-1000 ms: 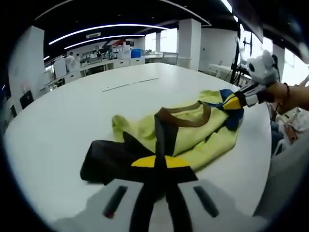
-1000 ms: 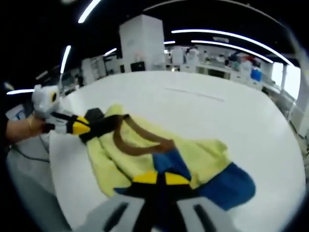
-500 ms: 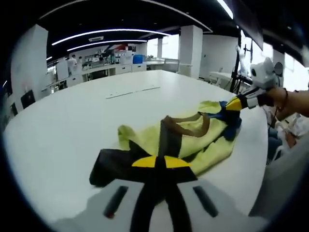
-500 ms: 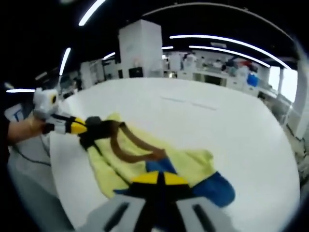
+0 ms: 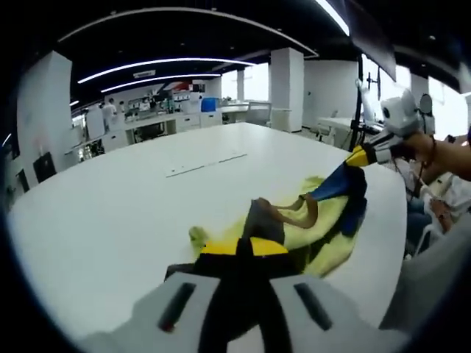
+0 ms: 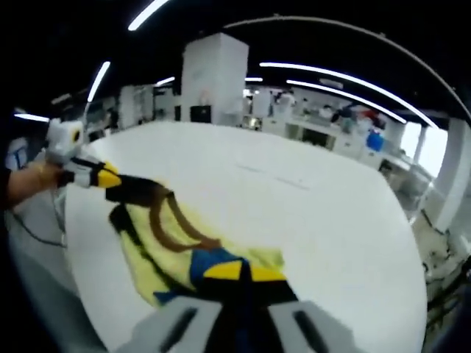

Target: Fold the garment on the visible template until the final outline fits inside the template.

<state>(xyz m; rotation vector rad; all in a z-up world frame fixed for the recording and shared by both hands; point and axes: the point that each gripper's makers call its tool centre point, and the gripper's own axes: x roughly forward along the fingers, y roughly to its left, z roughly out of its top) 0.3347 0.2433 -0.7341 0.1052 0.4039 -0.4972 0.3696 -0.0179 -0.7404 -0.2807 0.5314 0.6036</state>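
A yellow-green garment [image 5: 327, 220] with a brown collar [image 5: 305, 209], a black sleeve and a blue sleeve hangs bunched between my two grippers, its lower part resting on the white table [image 5: 110, 213]. My left gripper [image 5: 243, 248] is shut on the black sleeve at the bottom of the left gripper view. In that view my right gripper [image 5: 359, 156] holds the blue sleeve [image 5: 340, 184] up at the right. In the right gripper view my right gripper [image 6: 243, 272] is shut on blue cloth, and the left gripper [image 6: 110, 179] grips the black sleeve above the garment [image 6: 143, 254].
A thin template line [image 5: 206, 163] [image 6: 276, 176] runs across the table beyond the garment. The table's edge [image 5: 394, 250] is close on the right, with a person's hand [image 5: 441, 151] there. White pillars [image 6: 213, 77] and desks stand far behind.
Both grippers have risen with the sleeves still held. The garment has lifted off the table and bunched narrower between them, with less of it lying flat.
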